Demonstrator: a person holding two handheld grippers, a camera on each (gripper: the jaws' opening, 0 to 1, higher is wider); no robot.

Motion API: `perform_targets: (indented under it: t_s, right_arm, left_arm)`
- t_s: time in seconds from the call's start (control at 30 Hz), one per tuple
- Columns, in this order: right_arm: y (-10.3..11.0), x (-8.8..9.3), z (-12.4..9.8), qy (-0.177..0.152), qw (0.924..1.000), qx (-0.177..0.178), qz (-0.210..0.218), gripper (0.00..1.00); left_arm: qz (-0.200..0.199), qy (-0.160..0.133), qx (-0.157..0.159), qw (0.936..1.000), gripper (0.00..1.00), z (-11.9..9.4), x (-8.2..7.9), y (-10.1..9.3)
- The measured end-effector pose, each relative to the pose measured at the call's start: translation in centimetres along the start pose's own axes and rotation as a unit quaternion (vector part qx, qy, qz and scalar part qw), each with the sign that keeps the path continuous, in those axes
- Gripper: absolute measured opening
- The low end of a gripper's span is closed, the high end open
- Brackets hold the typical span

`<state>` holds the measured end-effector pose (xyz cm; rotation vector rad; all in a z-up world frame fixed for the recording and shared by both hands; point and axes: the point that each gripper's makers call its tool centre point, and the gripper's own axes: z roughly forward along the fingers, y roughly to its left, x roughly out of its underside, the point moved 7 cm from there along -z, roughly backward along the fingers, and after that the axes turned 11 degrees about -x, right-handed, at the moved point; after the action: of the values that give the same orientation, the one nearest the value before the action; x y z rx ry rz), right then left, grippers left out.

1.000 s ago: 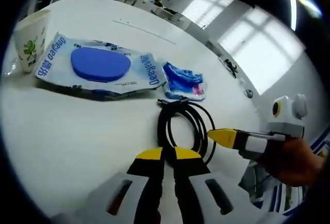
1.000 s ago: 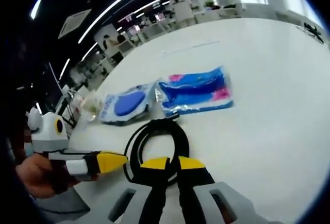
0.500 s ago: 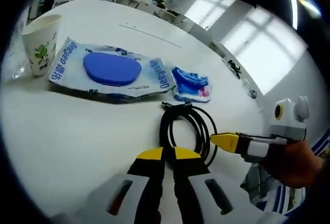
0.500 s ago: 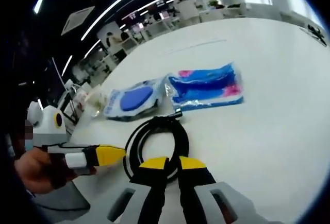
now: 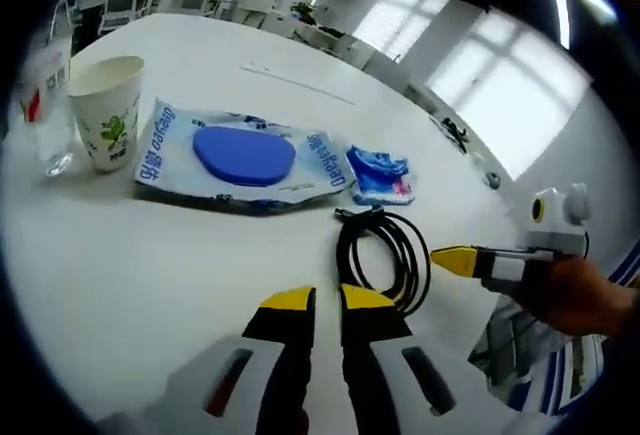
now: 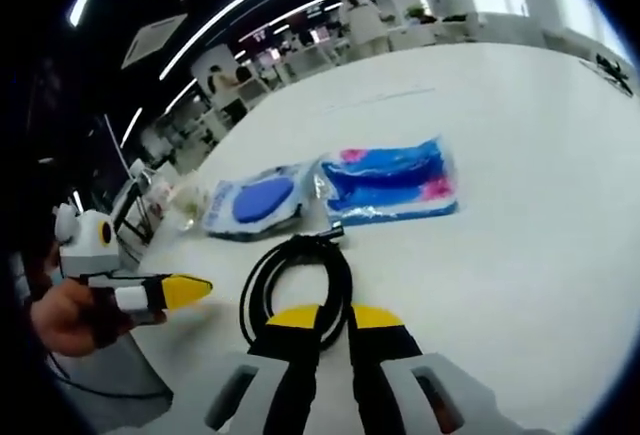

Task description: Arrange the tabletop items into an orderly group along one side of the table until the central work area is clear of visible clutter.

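Now the coiled black cable point(image 5: 382, 258) lies flat on the white counter point(image 5: 150, 255), just beyond the left gripper point(image 5: 327, 300), whose fingers stand slightly spread and hold nothing. Past the cable lie the wipes pack point(image 5: 240, 153) and a small blue packet point(image 5: 381, 175); beyond the pack stands a paper cup point(image 5: 108, 111). The right gripper point(image 6: 334, 316) sits at the cable's near edge point(image 6: 296, 280), fingers slightly apart

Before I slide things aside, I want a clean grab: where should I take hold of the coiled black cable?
Probably pinch the bundled strands of the black cable on the loop's near arc, coming from above with the left gripper. It lies flat on the table, strands together there; the plug end points toward the packets.
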<state>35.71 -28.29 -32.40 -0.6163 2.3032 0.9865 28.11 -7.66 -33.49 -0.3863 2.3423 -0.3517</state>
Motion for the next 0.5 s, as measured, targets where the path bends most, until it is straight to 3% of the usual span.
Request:
perform_targets:
  t_s: [0.17, 0.27, 0.4, 0.5]
  right_arm:
    - [-1.0, -0.1, 0.5, 0.002, 0.9999, -0.004, -0.012, 0.1]
    - [-1.7, -0.3, 0.4, 0.005, 0.9993, -0.015, -0.032, 0.18]
    - [-0.7, -0.5, -1.5, 0.007, 0.9981, -0.014, -0.059, 0.22]
    - [-1.5, -0.9, -2.1, -0.005, 0.9981, -0.01, -0.06, 0.25]
  left_arm:
    - [0.012, -0.011, -0.008, 0.9998, 0.08, -1.3, -0.6, 1.6]
    - [0.017, -0.023, -0.008, 0.9996, 0.12, -2.7, -1.2, 2.5]
    - [0.024, -0.053, -0.023, 0.9981, 0.14, -4.7, -2.2, 4.6]
    - [0.022, -0.07, -0.03, 0.9969, 0.15, -6.9, -3.4, 5.3]
